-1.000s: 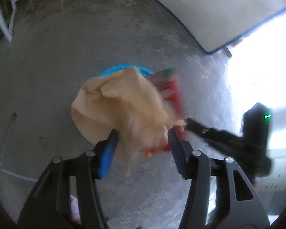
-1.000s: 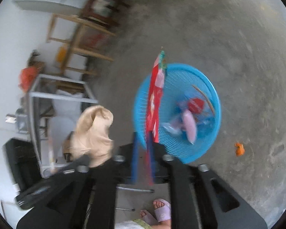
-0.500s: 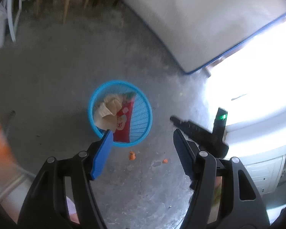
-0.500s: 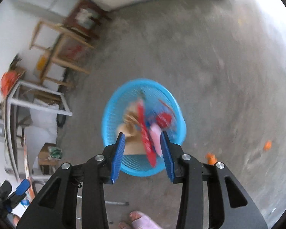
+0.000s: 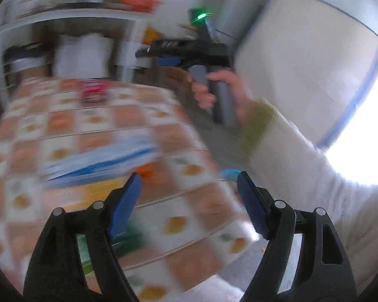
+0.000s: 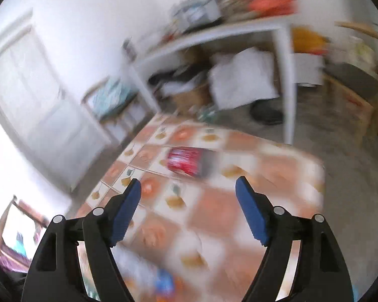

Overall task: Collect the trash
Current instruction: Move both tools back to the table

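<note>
Both views are blurred by motion. My left gripper is open and empty above a table with a checked orange and white cloth. A white and blue wrapper, an orange scrap and a green piece lie on the cloth near it. A red packet lies at the far end. My right gripper is open and empty, with the red packet ahead of it on the cloth. In the left wrist view the right gripper is held high over the table's far side.
A sliver of the blue basket shows past the table's right edge. A white shelf unit with clutter stands behind the table. A wooden stool is at the right, a door at the left.
Both grippers swung up from the blue basket on the floor to the table. One second ago they held the brown paper and the red wrapper; these dropped into the basket and both are now empty.
</note>
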Demonstrator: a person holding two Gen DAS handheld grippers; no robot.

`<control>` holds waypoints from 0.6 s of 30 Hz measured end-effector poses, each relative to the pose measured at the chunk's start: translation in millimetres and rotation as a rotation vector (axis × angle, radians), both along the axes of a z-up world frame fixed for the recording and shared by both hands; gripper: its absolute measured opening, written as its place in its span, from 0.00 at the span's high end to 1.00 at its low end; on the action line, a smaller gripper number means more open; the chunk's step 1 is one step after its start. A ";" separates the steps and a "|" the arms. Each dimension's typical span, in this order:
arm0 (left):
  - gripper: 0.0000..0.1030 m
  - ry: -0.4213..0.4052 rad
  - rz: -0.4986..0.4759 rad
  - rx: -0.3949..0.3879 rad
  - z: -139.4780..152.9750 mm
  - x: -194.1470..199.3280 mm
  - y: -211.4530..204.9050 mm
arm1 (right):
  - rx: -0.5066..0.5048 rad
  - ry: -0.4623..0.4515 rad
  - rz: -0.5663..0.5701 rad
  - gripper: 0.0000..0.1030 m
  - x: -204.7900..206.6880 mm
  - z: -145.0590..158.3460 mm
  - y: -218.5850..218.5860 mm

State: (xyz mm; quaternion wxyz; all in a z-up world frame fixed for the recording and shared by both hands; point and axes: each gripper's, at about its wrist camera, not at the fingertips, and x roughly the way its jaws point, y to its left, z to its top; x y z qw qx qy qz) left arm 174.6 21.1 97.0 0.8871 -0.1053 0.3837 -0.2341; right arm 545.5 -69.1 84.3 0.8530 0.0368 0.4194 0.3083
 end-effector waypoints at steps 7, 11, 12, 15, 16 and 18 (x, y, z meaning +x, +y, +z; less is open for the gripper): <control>0.28 0.025 0.266 -0.053 -13.9 -38.9 119.3 | -0.064 0.161 0.047 0.27 91.8 -68.7 87.5; 0.28 0.032 0.299 -0.099 -28.6 -42.7 148.5 | -0.063 0.215 0.101 0.27 82.4 -68.4 88.8; 0.28 0.036 0.304 -0.105 -32.5 -41.8 152.6 | -0.096 0.207 0.106 0.27 79.2 -66.8 91.5; 0.28 0.047 0.314 -0.125 -40.6 -38.5 165.0 | -0.153 0.184 0.106 0.27 76.6 -67.4 92.4; 0.28 0.044 0.317 -0.131 -42.7 -37.9 167.9 | -0.168 0.180 0.103 0.27 76.8 -67.9 94.6; 0.28 0.034 0.328 -0.144 -43.9 -41.3 175.5 | -0.219 0.158 0.111 0.27 78.0 -69.4 103.7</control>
